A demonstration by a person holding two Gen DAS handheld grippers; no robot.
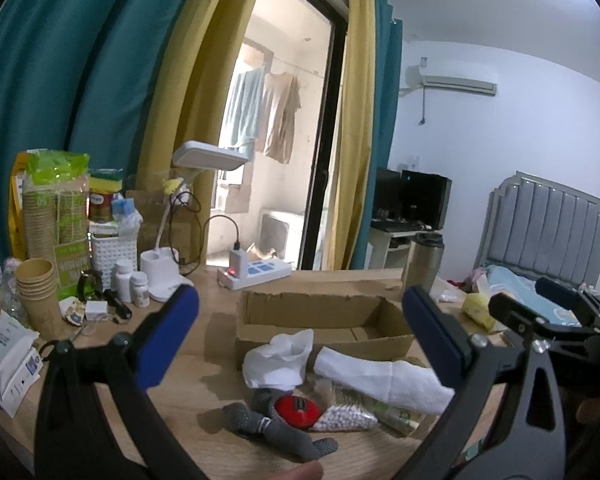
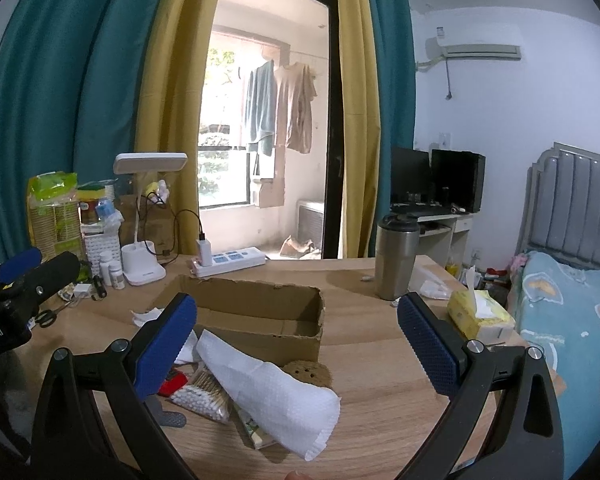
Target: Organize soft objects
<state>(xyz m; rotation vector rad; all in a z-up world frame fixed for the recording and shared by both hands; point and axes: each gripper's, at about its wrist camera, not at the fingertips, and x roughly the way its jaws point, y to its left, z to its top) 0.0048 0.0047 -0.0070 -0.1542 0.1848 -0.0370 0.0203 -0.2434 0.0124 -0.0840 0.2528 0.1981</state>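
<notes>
left gripper [image 1: 300, 316]: wide apart, holding nothing, aimed over pile | right gripper [image 2: 296, 320]: wide, holding nothing | towel [image 2: 268, 384], sock [image 1: 280, 360]: heaped just before box [image 1: 324, 320], within easy reach for loading

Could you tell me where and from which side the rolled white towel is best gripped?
Probably at its middle, from above. The towel lies as a long roll slanting across the pile in front of the box, its near end free on the table. Fingers set across the roll would likely close on soft bulk. The right gripper is open and sits nearest it.
</notes>
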